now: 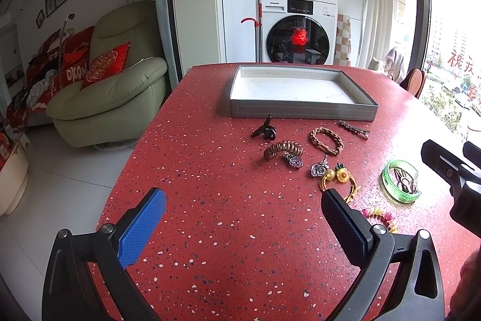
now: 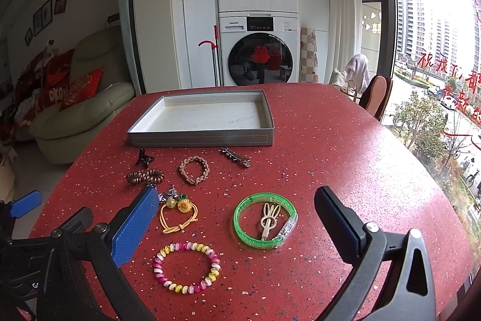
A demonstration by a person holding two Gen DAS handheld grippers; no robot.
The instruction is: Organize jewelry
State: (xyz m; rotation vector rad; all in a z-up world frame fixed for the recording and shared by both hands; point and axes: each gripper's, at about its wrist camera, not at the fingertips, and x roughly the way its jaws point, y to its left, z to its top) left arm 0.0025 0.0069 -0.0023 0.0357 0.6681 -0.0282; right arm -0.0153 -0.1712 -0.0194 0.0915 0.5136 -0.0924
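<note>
A grey tray (image 1: 300, 112) (image 2: 201, 139) with a white inside stands empty at the far side of the red speckled table (image 1: 225, 215). In front of it lie a dark claw clip (image 2: 143, 157), a brown coil hair tie (image 2: 145, 176), a braided brown bracelet (image 2: 194, 169), a metal hair clip (image 2: 235, 156), a yellow flower hair tie (image 2: 178, 214), a green bangle (image 2: 265, 220) around a cream rabbit clip (image 2: 268, 219), and a pink-yellow coil bracelet (image 2: 187, 266). My left gripper (image 1: 243, 208) is open above the near table. My right gripper (image 2: 236, 215) is open just above the bangle.
A pale green armchair (image 1: 114, 86) stands left of the table. Stacked washing machines (image 1: 296, 29) stand behind it. A window (image 2: 436, 65) and a chair back (image 2: 375, 94) are at the right. The table's left edge curves toward me.
</note>
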